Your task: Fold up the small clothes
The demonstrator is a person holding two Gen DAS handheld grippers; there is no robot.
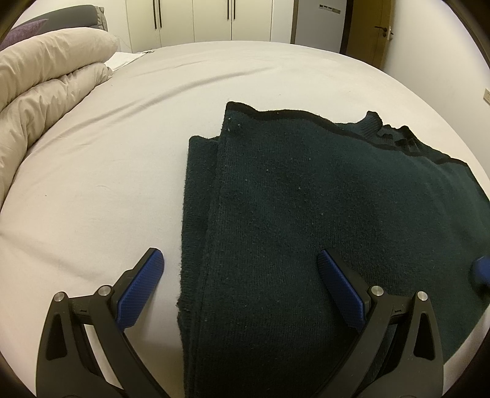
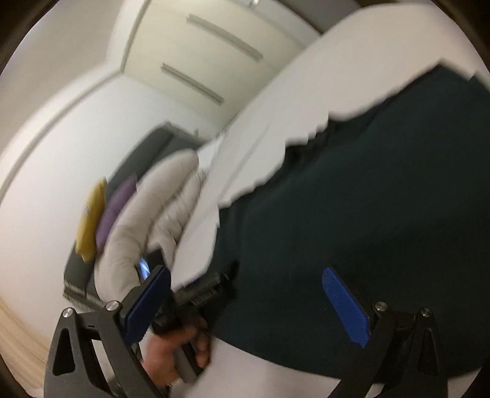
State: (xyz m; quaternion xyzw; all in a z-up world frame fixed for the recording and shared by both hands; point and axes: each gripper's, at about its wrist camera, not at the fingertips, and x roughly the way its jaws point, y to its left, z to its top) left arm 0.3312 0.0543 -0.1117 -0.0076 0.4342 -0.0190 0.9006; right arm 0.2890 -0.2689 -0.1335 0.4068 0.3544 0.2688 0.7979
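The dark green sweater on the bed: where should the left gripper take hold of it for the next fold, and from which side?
Probably the layered left edge of the sweater, near the bottom corner. It lies flat on the sheet between the open pads of the left gripper, so come from the bare sheet side and slide one finger underneath.

A home bedroom: a bed (image 1: 122,147) with pale sheet, a rolled duvet (image 1: 46,88) and pillows (image 2: 104,205), cream wardrobe doors (image 1: 211,21), a wooden door (image 1: 372,30).

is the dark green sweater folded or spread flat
Folded, at least partly. In the left wrist view the dark green sweater lies on the bed sheet with one layer doubled over another, its stepped edges showing along the left side.
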